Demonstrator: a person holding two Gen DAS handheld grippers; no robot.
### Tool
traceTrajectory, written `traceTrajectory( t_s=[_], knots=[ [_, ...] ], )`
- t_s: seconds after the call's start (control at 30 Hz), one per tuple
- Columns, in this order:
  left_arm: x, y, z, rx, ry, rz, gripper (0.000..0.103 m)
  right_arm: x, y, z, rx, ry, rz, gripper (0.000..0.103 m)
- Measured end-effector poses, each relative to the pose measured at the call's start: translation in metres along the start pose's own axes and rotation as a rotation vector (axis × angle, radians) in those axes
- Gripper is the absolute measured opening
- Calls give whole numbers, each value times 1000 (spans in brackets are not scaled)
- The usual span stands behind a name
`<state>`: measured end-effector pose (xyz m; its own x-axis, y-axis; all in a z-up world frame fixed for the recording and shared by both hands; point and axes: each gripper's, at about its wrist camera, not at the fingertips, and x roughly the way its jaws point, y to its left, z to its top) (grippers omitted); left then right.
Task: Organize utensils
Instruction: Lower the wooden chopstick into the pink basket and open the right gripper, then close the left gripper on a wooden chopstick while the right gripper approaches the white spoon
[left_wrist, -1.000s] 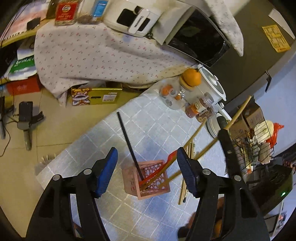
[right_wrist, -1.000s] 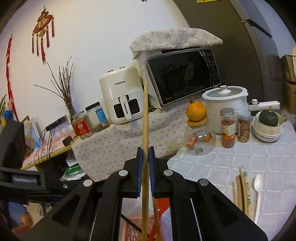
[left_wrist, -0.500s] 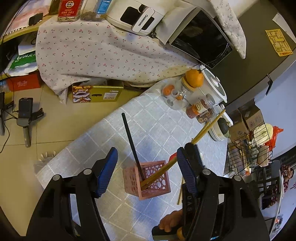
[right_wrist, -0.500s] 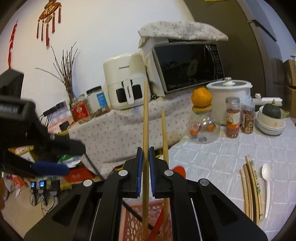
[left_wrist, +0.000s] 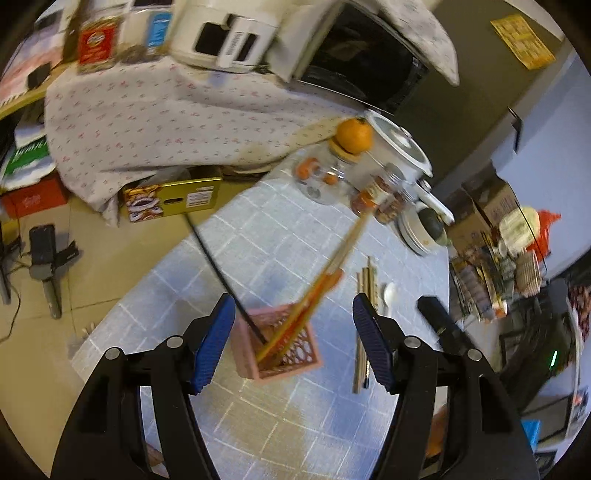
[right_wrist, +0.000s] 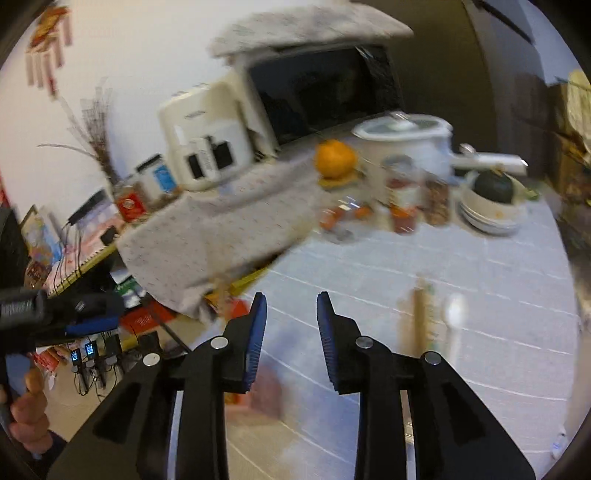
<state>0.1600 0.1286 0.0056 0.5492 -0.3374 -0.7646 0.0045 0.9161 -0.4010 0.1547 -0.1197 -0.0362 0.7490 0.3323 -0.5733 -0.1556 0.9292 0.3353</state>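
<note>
Once the right gripper (right_wrist: 288, 314) let its chopstick go, its jaws were opening with nothing between them. That stick now leaned in the pink holder (left_wrist: 280, 349). Loose chopsticks (left_wrist: 365, 291) still waited on the table; the left gripper (left_wrist: 291, 343) stood open.

The pink basket (left_wrist: 280, 347) is full of tall sticks (left_wrist: 332, 258). Bare tablecloth (left_wrist: 266, 236) lies open beyond it.

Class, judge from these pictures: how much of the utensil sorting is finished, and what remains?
Done: a black chopstick, wooden chopsticks and a red utensil stand in the pink holder. In hand: nothing; the right gripper is opening, empty. Left: loose chopsticks and white spoon on the table.
</note>
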Motion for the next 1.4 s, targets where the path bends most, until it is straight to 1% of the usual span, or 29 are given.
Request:
traceTrajectory(
  t_s=[0.07,0.1,0.2,0.3,0.37,0.47,0.6,0.67,0.77,0.83,0.87,0.93,0.97,1.0,1.07,1.1,1.2,1.27,1.3,1.4],
  knots=[
    [2,-14,-7,45,7,-8,63,-10,-31,12,25,68,-39,30],
    [5,-25,-12,84,21,-18,63,-12,-47,16,30,112,-68,30],
    [16,-51,-25,165,51,-26,63,-12,-88,18,57,232,-146,30],
    [35,-81,-40,247,96,-30,63,-10,-123,8,140,287,-159,30],
    [50,-95,-49,272,138,-36,63,-6,-146,-4,211,335,-173,30],
    [77,-115,-61,301,195,-31,63,2,-157,-9,222,397,-173,30],
    [114,-134,-71,314,266,-24,63,10,-167,-9,243,424,-179,30],
    [133,-138,-72,302,291,-8,63,13,-174,-7,265,433,-176,30],
    [167,-143,-68,280,322,27,60,18,-182,-1,271,438,-179,30],
    [190,-146,-64,296,327,87,53,20,-187,2,272,441,-179,30],
    [202,-148,-63,305,330,107,52,21,-190,2,271,443,-187,30],
    [222,-147,-58,296,356,111,42,25,-195,1,275,456,-197,30],
    [232,-145,-55,278,369,107,40,27,-198,0,281,463,-200,30],
    [239,-143,-54,263,377,108,34,28,-200,-1,284,466,-201,30],
    [254,-139,-49,232,398,111,30,29,-203,-2,282,470,-198,30],
    [263,-136,-46,214,406,108,25,29,-204,-1,283,468,-197,30],
    [277,-130,-41,195,407,118,24,27,-209,2,299,457,-191,30],
    [283,-128,-39,183,408,133,20,26,-212,4,316,451,-185,30],
    [287,-125,-37,171,409,131,15,26,-213,4,323,447,-182,30],
    [292,-125,-35,172,408,134,16,27,-213,6,327,444,-175,30]
  ],
)
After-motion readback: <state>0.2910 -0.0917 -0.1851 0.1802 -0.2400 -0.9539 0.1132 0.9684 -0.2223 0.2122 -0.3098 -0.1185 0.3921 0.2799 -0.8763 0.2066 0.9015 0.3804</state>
